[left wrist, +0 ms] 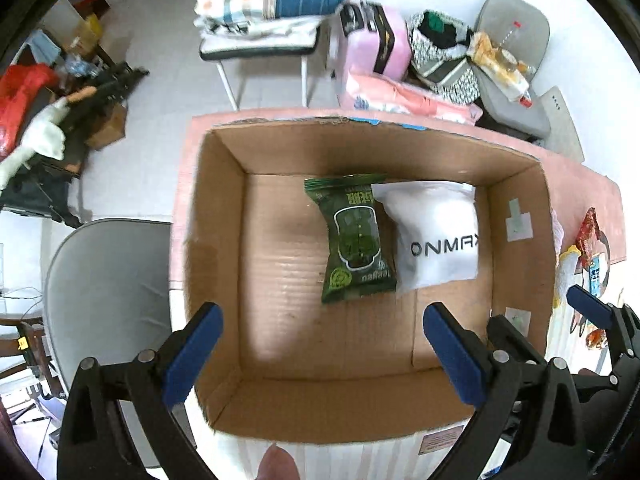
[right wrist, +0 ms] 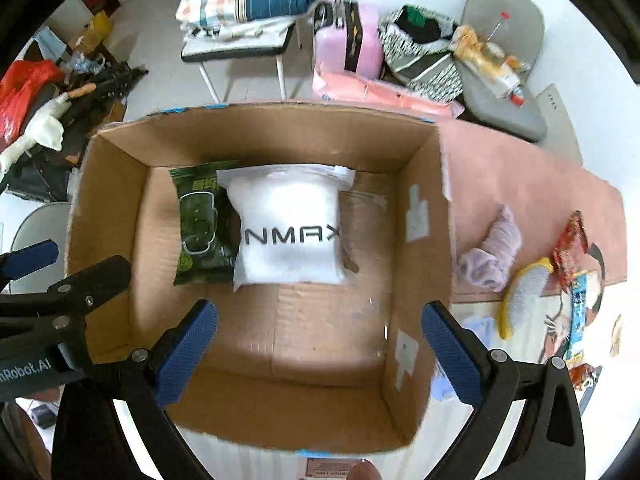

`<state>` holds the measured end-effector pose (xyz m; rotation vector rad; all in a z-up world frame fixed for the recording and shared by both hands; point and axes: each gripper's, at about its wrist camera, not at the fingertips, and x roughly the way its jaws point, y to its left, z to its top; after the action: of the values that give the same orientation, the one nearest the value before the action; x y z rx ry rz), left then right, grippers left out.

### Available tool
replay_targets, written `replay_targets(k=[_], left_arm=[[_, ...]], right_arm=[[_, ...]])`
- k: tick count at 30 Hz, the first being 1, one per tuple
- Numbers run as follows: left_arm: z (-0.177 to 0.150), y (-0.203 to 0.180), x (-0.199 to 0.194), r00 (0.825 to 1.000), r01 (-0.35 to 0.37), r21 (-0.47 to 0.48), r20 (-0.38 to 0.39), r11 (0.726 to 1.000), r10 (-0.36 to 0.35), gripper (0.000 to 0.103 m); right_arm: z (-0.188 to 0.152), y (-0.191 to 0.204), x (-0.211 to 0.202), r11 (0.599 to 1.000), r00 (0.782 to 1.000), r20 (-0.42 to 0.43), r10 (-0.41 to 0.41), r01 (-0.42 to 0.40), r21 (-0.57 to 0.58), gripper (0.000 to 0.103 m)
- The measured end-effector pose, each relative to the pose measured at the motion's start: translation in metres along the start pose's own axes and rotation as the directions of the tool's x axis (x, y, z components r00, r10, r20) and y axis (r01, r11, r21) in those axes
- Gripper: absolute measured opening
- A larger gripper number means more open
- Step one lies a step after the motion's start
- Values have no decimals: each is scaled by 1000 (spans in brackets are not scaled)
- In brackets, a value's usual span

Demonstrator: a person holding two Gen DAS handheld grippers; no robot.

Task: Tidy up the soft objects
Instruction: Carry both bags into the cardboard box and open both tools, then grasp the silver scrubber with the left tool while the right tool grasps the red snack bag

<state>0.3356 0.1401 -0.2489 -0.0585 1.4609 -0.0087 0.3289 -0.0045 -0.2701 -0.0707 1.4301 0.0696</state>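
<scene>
An open cardboard box (left wrist: 224, 240) (right wrist: 424, 216) stands on a pink-topped table. Inside lie a green snack packet (left wrist: 354, 240) (right wrist: 202, 224) and a white soft pouch printed with black letters (left wrist: 436, 232) (right wrist: 288, 228), side by side. My left gripper (left wrist: 320, 356) is open and empty above the box's near side. My right gripper (right wrist: 320, 352) is open and empty above the box too. On the table right of the box lie a lilac rolled cloth (right wrist: 492, 252), a yellow-rimmed brush (right wrist: 520, 296) and a red snack packet (right wrist: 570, 248).
Behind the table stand a chair with folded bedding (right wrist: 240, 4), a pink suitcase (right wrist: 348, 40), a patterned bag (right wrist: 424, 48) and a grey chair with clutter (right wrist: 500, 60). A grey chair (left wrist: 108, 280) stands left of the box. Cluttered items lie at far left.
</scene>
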Motion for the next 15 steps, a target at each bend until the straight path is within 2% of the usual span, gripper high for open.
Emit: replay_targets(k=[4, 11, 15], left_arm=[[-21, -5, -25, 997, -24, 8, 75, 1000, 23, 102], [-55, -5, -63, 991, -8, -5, 136, 1000, 9, 102], [-68, -13, -81, 988, -2, 3, 152, 1000, 2, 102]], right_arm=[[-19, -4, -23, 1000, 999, 51, 16, -17, 18, 103], [-56, -4, -64, 999, 992, 121, 38, -40, 14, 103], [-73, -9, -84, 997, 987, 140, 76, -79, 19, 103]])
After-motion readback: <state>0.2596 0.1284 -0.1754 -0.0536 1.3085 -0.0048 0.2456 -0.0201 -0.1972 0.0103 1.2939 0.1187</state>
